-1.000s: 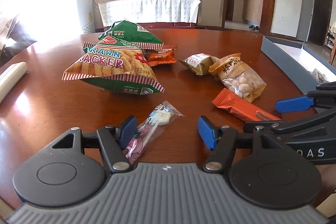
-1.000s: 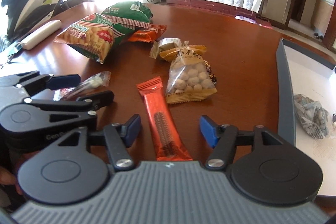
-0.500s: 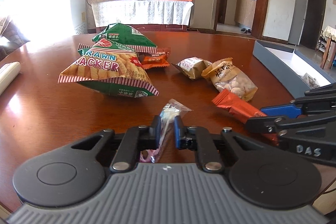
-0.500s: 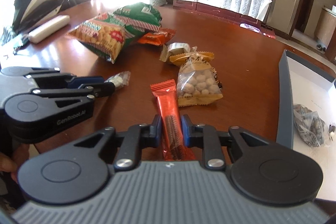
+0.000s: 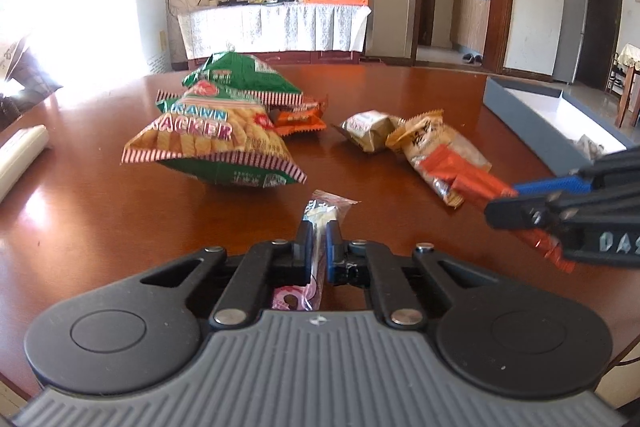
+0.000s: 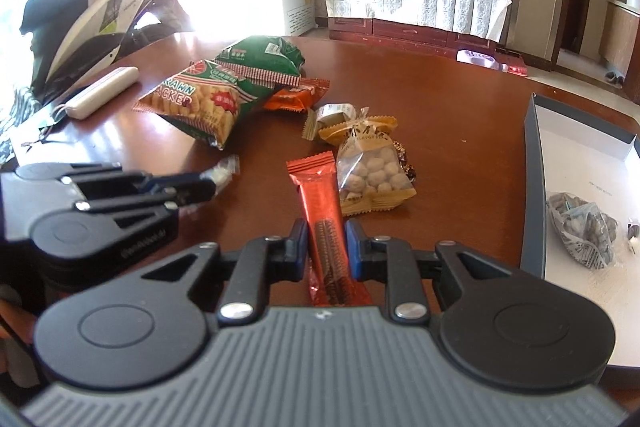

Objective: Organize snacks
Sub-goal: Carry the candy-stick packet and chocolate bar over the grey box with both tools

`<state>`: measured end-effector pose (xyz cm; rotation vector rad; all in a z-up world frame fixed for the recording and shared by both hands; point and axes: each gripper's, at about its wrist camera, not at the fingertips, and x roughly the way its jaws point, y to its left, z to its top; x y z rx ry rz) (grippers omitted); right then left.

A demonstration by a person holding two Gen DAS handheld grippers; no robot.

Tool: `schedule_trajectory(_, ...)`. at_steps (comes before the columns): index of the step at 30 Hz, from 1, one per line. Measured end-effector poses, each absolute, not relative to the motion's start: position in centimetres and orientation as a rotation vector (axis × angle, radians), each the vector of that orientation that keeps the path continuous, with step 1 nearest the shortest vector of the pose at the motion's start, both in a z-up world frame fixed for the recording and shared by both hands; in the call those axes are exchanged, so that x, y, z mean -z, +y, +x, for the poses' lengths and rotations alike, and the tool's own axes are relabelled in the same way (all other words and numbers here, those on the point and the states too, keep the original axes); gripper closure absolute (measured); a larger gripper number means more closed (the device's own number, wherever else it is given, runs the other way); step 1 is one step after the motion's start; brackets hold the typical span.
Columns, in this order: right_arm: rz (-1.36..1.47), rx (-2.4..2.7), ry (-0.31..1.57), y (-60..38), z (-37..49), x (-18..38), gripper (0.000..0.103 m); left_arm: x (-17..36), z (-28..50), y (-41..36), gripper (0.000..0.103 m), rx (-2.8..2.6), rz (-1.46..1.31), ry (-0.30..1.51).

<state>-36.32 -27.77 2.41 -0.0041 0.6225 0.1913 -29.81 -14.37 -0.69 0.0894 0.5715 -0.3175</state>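
Our left gripper (image 5: 318, 241) was clenched on a clear candy packet (image 5: 320, 223), its long axis running straight away from us along the fingers, twisted end forward. Our right gripper (image 6: 327, 241) was clamped on an orange wafer stick (image 6: 320, 195), also lengthwise along its fingers, crimped end pointing toward the far side of the table (image 6: 440, 107). A second earlier both pairs of jaws had stood wide apart with these snacks lying flat on the wood; since then they had closed and both snacks had come up off the surface. We counted two green cracker bags (image 6: 200, 99), one peanut bag (image 6: 372, 175), and one grey box (image 6: 534, 167) holding one packet.
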Motion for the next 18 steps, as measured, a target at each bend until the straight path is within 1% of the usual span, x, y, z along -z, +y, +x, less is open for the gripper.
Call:
schedule_trajectory(10, 0.032, -0.173, 0.575, -29.2, -37.1, -3.4, 0.079, -0.7, -30.2, -15.9, 0.095, 0.342, 0.121, 0.532)
schedule_trajectory(18, 0.068, -0.156, 0.516, -30.9, -38.0, -4.6, 0.079, -3.3, -30.9, -18.2, 0.095, 0.391, 0.18, 0.467)
